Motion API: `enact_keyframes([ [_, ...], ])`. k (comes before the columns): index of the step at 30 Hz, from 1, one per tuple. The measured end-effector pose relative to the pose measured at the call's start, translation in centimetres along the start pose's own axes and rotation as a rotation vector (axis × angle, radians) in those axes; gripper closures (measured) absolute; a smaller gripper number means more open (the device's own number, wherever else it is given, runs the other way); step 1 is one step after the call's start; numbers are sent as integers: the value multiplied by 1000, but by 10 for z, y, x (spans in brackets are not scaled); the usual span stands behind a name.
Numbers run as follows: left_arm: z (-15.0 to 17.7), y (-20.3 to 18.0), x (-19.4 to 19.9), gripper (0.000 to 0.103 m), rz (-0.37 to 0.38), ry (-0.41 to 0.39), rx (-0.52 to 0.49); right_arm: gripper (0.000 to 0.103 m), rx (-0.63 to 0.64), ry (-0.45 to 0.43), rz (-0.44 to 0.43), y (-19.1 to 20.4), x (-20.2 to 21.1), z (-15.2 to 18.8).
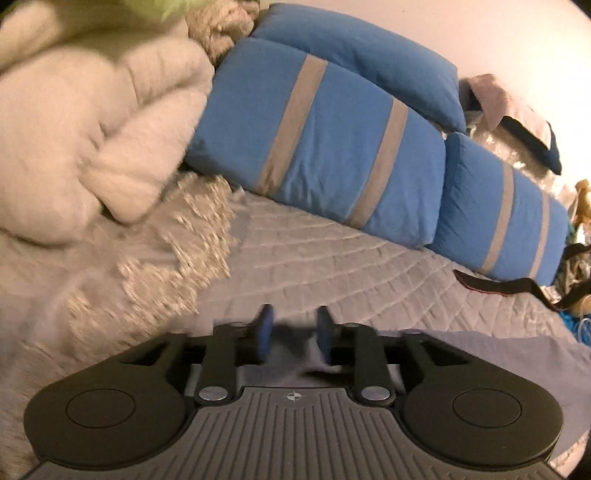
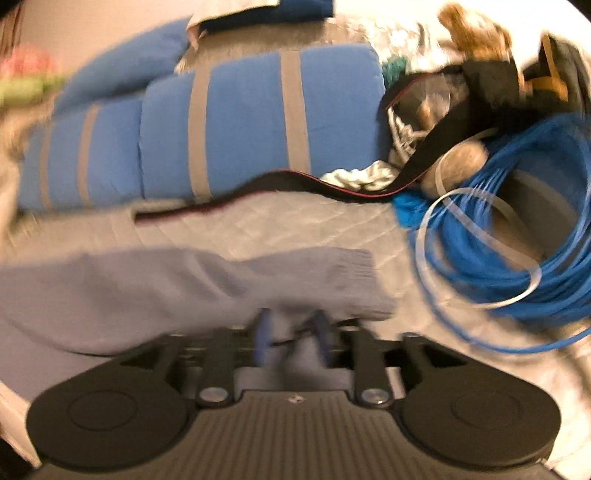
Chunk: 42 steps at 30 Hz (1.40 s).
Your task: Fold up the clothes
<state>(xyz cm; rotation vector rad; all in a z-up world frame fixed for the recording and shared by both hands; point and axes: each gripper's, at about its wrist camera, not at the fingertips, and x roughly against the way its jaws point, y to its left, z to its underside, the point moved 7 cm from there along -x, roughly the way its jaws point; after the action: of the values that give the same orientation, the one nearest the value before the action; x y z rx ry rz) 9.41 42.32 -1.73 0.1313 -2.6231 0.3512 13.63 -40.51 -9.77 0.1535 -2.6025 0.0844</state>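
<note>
A lavender-grey garment (image 2: 166,288) lies across the quilted bedspread (image 2: 295,225), and its ribbed cuff (image 2: 354,273) reaches to the right. The right gripper (image 2: 291,332) sits at the garment's near edge, its blue pads (image 2: 263,332) close together with a fold of the fabric pinched between them. In the left wrist view the same garment (image 1: 498,354) spreads out to the lower right. The left gripper (image 1: 294,336) is shut on a bunched piece of it, with dark grey cloth showing between the pads (image 1: 264,330). Both views are blurred by motion.
Blue pillows with grey stripes (image 1: 332,140) line the far side of the bed. A cream fluffy blanket (image 1: 85,122) and a fringed throw (image 1: 166,258) lie at the left. A black strap (image 2: 258,188), a coil of blue cable (image 2: 498,240) and a clutter pile with a plush toy (image 2: 472,33) are at the right.
</note>
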Motion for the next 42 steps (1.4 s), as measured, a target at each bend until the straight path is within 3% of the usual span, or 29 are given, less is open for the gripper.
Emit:
enact_keyframes([
  [2,-12,-9,12,53,-12,-1,-43,28,131,3,63,0,4,4],
  [8,-49,-84,31,26,-26,40,-206,29,549,28,211,4,-8,5],
  [10,-54,-122,32,24,-28,46,-280,29,676,42,219,10,-18,4],
  [13,-45,-192,25,23,49,51,-408,33,884,90,211,23,-39,7],
  [14,-38,-213,19,23,68,56,-440,40,954,109,204,27,-46,9],
  [15,-30,-235,14,23,87,61,-471,48,977,117,200,29,-47,7],
  [16,-23,-257,9,23,107,68,-505,75,994,124,195,31,-47,4],
  [17,-12,-280,2,23,130,81,-551,94,1010,131,191,32,-47,1],
  [23,58,-399,-36,23,215,69,-807,96,1110,174,164,41,-47,-15],
  [27,95,-447,-57,23,286,104,-786,96,1132,186,172,40,-43,-29],
  [31,120,-467,-62,23,331,130,-838,96,1128,196,190,38,-42,-39],
  [34,127,-469,-57,23,336,96,-892,96,1130,197,201,38,-45,-45],
  [37,138,-470,-56,23,369,127,-888,96,1128,193,217,38,-45,-49],
  [42,159,-471,-47,23,393,113,-978,96,1116,169,236,38,-45,-59],
])
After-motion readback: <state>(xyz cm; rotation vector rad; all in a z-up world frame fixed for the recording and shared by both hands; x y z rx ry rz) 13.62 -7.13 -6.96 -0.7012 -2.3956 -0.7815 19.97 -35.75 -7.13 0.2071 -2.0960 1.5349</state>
